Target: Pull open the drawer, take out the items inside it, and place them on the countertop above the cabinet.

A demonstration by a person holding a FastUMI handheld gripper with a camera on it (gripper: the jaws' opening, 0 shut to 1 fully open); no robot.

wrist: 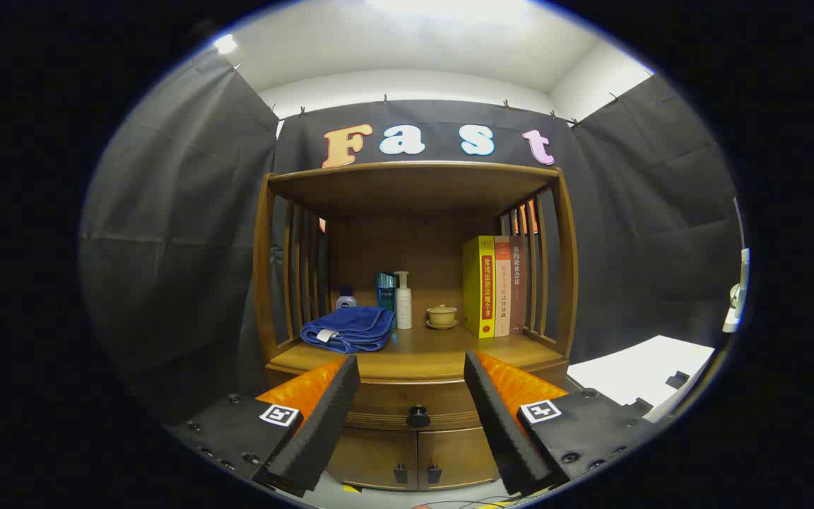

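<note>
I have the gripper (412, 367) spread wide with nothing between its fingers, and it hangs in front of the cabinet (414, 452), apart from it. The drawer (414, 404) sits shut just under the bench (435, 357), and its small dark knob (417, 416) lies in the gap between my fingers, a little beyond their tips.

I judge the drawer to be solid wood, stiff and fairly heavy, so it should slide only on a straight, level pull. The knob is the one place to take hold. It looks round, hard and smooth, so I would close both fingers squarely on its neck, behind the head, or it may slip out.

On the bench stand a folded blue towel (347, 329), a small bottle (346, 298), a teal box (386, 291), a pump bottle (403, 300), a lidded cup (442, 315) and a row of books (495, 286). The free wood lies at the front and middle, which is where I would set things down.

What lies inside the drawer is hidden from me, so I cannot say how many items there are or how delicate they may be. Below the drawer, two small doors (414, 458) are partly covered by my fingers. The drawer's side edges are covered too.
</note>
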